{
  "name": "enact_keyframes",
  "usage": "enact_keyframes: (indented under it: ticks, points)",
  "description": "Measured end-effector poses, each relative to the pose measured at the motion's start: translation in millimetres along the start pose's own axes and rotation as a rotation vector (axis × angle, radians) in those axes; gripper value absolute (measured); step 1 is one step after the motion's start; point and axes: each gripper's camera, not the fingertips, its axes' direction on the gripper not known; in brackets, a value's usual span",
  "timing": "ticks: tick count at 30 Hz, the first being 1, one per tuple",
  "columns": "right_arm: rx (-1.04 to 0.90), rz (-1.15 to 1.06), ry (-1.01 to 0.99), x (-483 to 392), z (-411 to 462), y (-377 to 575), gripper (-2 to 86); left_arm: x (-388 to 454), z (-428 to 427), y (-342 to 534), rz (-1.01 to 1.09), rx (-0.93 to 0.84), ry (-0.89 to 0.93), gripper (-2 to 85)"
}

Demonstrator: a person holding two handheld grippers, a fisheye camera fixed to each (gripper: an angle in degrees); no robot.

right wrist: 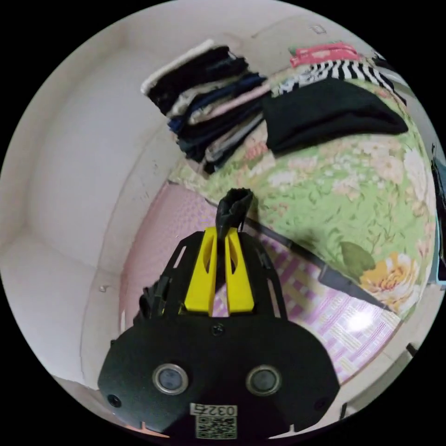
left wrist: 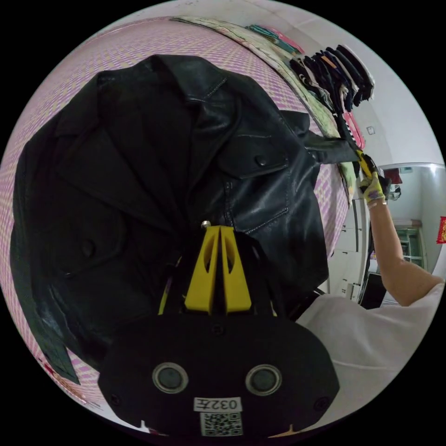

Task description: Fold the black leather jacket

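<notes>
The black leather jacket (left wrist: pixel 153 186) lies spread front-up on the pink checked bed sheet (left wrist: pixel 116 46), the left gripper (left wrist: pixel 219 228) clenched on its front edge while the right gripper (right wrist: pixel 223 230) grasps a bunched black belt strap (right wrist: pixel 235 204) beside the green floral quilt (right wrist: pixel 348 204).

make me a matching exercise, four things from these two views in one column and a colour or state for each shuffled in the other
Things:
1. black leather jacket
2. strap end
3. stack of folded clothes
4. floral quilt

Colour or state:
A. green with flowers
B. piled against the white wall
C. spread open on the pink checked sheet
D. pinched in the right tool

Pairs: 1-C, 2-D, 3-B, 4-A
</notes>
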Motion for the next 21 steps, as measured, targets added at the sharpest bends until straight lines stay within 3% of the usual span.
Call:
enact_keyframes:
  ticks: [2,5,12,16,20,21]
  points:
    - [-0.105,0.059,-0.013,13.6,19.0,5.0,1.1,1.4,-0.9,-1.6,0.011,0.009,-0.029,-0.9]
    - [-0.034,-0.002,0.02,-18.5,8.8,20.7,1.2,-5.2,-7.9,2.3,0.006,0.024,-0.038,-0.9]
    - [0.0,-0.505,-0.008,-234.3,9.6,54.8,1.0,-65.9,-64.7,54.0,-0.129,0.231,0.121,-0.9]
    - [-0.026,-0.909,-0.19,-402.8,16.0,149.3,1.1,-104.1,-104.3,104.7,-0.172,0.388,0.187,-0.9]
    - [-0.161,-1.019,-0.348,-473.1,75.5,261.5,1.1,-139.4,-130.8,153.5,-0.237,0.511,0.224,-0.9]
    - [-0.271,-1.019,-0.361,-480.4,112.1,295.3,1.1,-150.0,-136.0,168.3,-0.246,0.543,0.238,-0.9]
